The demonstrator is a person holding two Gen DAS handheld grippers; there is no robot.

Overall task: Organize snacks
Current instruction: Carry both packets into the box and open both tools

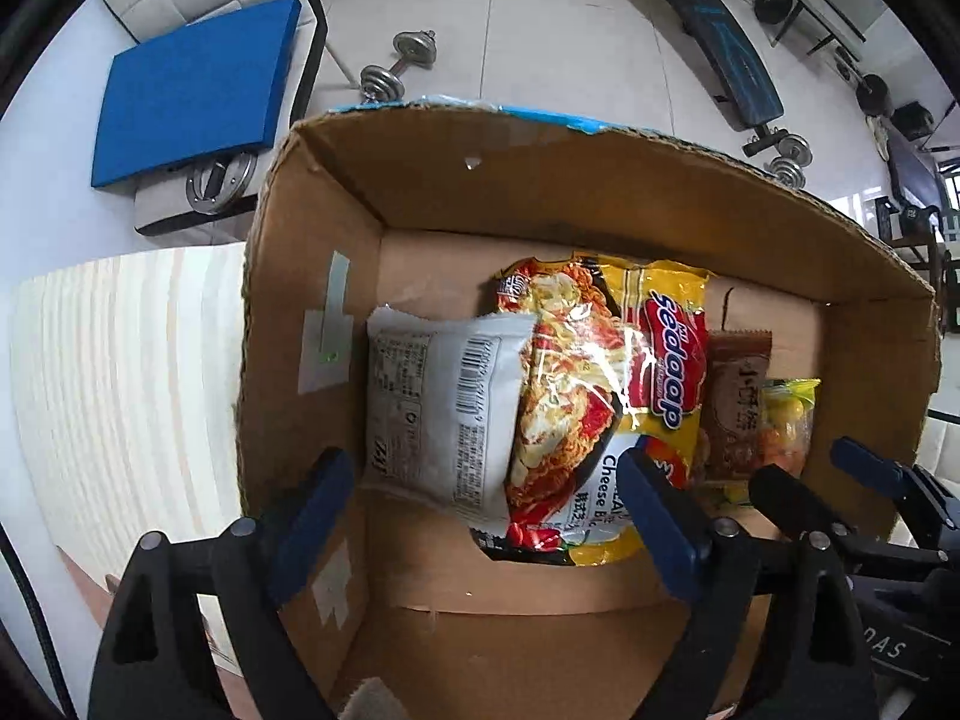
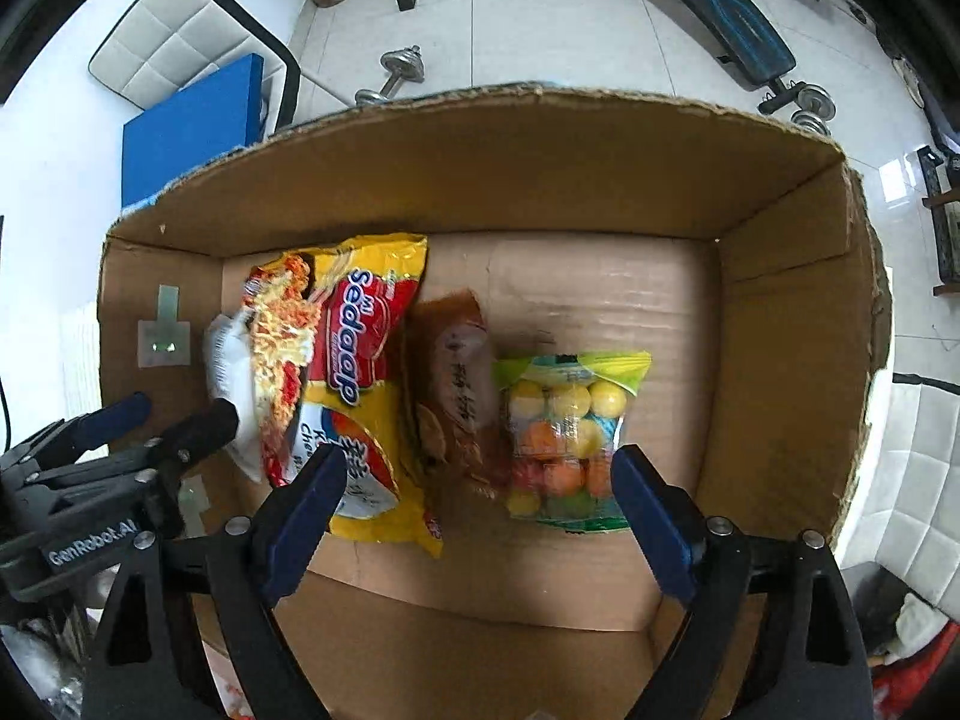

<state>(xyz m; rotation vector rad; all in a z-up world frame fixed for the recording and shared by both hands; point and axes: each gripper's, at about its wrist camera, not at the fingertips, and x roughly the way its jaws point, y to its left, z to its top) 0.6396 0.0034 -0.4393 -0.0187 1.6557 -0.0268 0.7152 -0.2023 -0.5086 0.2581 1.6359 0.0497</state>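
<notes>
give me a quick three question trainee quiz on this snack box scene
1. True or false: the yellow Sedaap noodle packet lies inside the brown cardboard box.
2. Which packet lies nearest the box's right wall?
A. white barcode-printed packet
B. clear bag of coloured candy balls
C. brown snack wrapper
3. Fill in: the fingers of the left gripper and right gripper stand ____, gripping nothing.

Key: 1 true; 2 B; 3 open
</notes>
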